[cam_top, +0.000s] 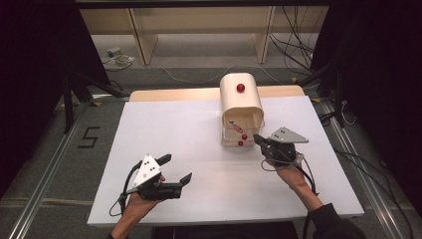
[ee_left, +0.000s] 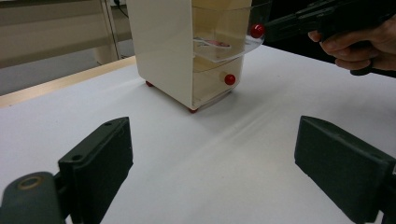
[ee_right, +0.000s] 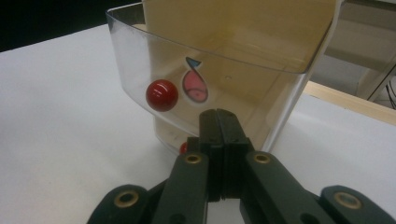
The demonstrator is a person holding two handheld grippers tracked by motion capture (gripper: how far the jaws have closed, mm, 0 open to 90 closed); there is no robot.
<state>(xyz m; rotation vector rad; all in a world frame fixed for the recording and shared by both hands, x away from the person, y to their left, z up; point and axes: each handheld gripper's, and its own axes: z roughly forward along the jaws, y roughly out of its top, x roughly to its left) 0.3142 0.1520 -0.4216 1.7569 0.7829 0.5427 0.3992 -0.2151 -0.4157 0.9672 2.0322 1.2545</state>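
Nearest the lens: left gripper [cam_top: 171, 172], jaws wide apart, idle on white table [cam_top: 164, 129]. Right gripper [ee_right: 219, 122], jaws pressed together, at clear drawer [ee_right: 205, 79] half drawn from cream cabinet [cam_top: 241, 102]. Advisable: push squarely beside red knob [ee_right: 161, 95], keeping drawer level.

A white table [cam_top: 164, 144] stands over grey floor [cam_top: 45, 164], wooden shelving [cam_top: 199, 30] behind.

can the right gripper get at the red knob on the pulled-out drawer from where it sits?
Probably yes: the right gripper sits just beside the drawer's red knob with nothing between them, but its jaws are shut and must open first.
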